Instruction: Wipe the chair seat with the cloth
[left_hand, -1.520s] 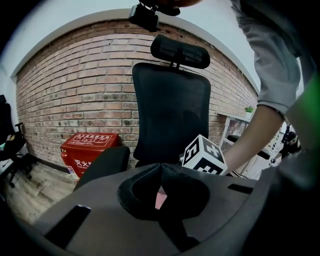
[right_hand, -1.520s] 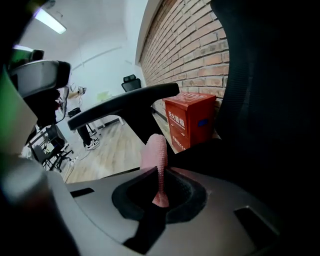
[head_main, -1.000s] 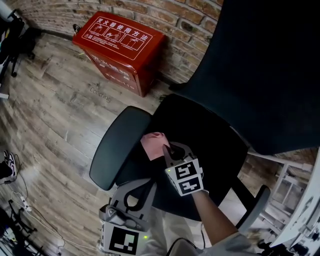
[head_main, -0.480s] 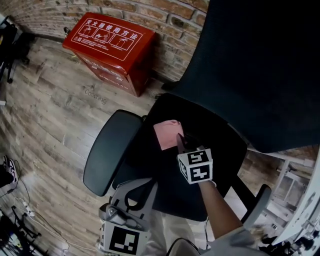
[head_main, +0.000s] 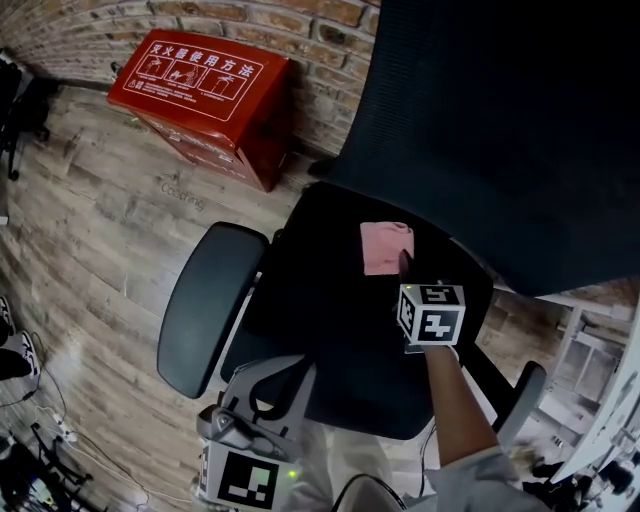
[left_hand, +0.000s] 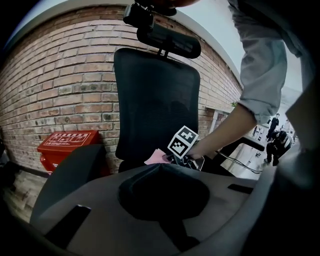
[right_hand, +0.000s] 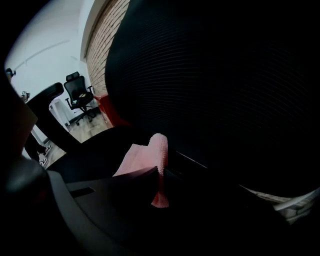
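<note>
A pink cloth (head_main: 384, 245) lies on the black chair seat (head_main: 320, 300), far back near the backrest (head_main: 500, 130). My right gripper (head_main: 403, 264), with its marker cube, is shut on the cloth's near edge and presses it onto the seat. The right gripper view shows the cloth (right_hand: 144, 154) pinched and folded upward between the jaws of the right gripper (right_hand: 157, 174). My left gripper (head_main: 298, 366) hovers by the seat's front edge, shut and holding nothing. In the left gripper view, the left gripper (left_hand: 160, 167) faces the cloth (left_hand: 155, 158) and the backrest (left_hand: 155, 100).
A red box (head_main: 200, 95) stands against the brick wall (head_main: 250, 15) left of the chair. The left armrest (head_main: 205, 305) juts out over the wooden floor (head_main: 90, 220); the right armrest (head_main: 520, 400) is beside my right forearm. Another office chair (right_hand: 80, 95) shows far off.
My right gripper has dragged the cloth across the seat from the front left to the back right, near the backrest. The left gripper has stayed in place.
</note>
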